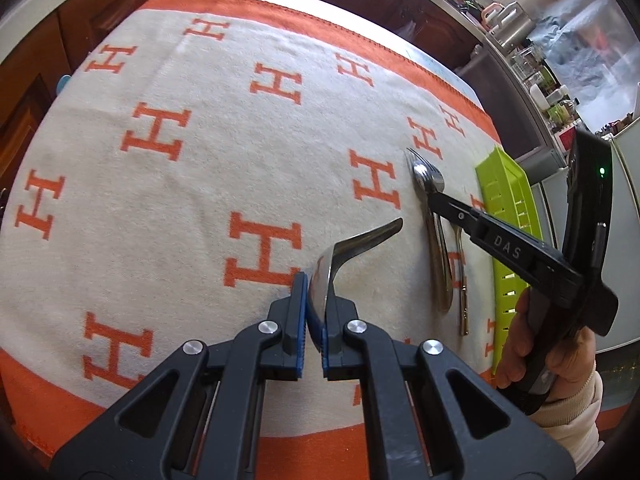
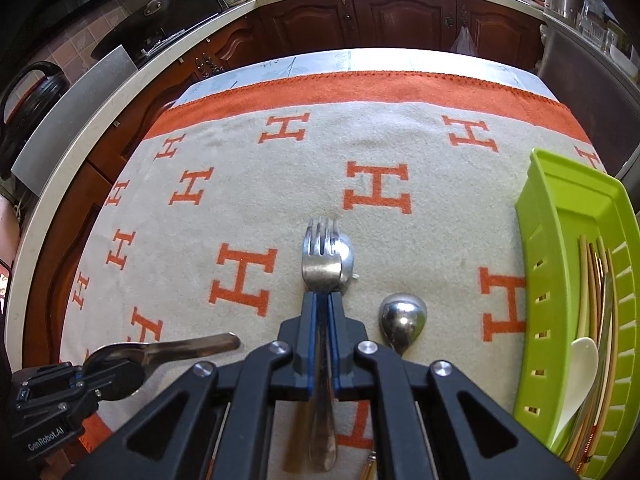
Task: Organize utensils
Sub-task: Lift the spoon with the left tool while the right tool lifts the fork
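Observation:
My left gripper (image 1: 316,280) is shut on the bowl of a steel spoon (image 1: 360,240), whose handle sticks up and to the right above the cloth. In the right wrist view that left gripper (image 2: 114,366) sits at the lower left with the spoon (image 2: 192,346). My right gripper (image 2: 322,296) is shut on the neck of a steel fork (image 2: 318,248) lying on the cloth. A second spoon (image 2: 347,256) lies half under the fork's head; I cannot tell whether it is gripped too. From the left wrist view the right gripper (image 1: 434,200) presses down on the fork (image 1: 412,156).
A green slotted tray (image 2: 560,200) on the right holds chopsticks (image 2: 592,280) and a white spoon (image 2: 580,364). Another steel spoon (image 2: 402,318) lies loose between my right gripper and the tray. A cream cloth (image 2: 240,200) with orange H's covers the table. Kitchen cabinets stand behind.

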`<state>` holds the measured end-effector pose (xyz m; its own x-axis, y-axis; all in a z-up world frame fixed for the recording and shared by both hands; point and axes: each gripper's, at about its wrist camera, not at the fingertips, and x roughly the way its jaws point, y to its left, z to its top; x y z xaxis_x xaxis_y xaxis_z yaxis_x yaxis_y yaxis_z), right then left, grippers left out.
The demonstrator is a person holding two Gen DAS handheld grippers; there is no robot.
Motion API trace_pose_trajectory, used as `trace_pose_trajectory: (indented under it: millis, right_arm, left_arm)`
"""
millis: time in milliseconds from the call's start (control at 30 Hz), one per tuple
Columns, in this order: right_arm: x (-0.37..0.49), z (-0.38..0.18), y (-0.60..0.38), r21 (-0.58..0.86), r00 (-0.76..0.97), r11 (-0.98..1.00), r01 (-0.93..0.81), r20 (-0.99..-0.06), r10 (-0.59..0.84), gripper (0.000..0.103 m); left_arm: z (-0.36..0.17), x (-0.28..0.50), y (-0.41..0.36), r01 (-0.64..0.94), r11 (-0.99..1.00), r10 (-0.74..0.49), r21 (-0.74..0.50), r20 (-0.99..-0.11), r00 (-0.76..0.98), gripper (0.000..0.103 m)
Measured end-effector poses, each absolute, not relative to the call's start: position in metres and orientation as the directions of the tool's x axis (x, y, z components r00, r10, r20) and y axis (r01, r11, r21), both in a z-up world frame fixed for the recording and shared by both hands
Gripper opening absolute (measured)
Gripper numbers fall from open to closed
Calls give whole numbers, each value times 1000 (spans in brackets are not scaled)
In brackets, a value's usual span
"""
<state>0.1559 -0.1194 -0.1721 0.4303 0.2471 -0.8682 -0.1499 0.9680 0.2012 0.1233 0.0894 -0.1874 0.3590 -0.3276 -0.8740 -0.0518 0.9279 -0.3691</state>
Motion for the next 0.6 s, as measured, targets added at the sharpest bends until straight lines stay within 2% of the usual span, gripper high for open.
trace_pose_trajectory:
  millis: [300, 600]
  right_arm:
    - [137, -150, -127, 269, 474, 950, -162, -823, 314, 5]
    - [104, -123, -152, 344, 555, 921, -183, -737, 386, 5]
  left_arm:
    - [-169, 112, 85, -35, 928, -328, -372, -858, 395, 3]
    - [-146, 101, 67, 5, 939, -312, -344, -846, 432, 3]
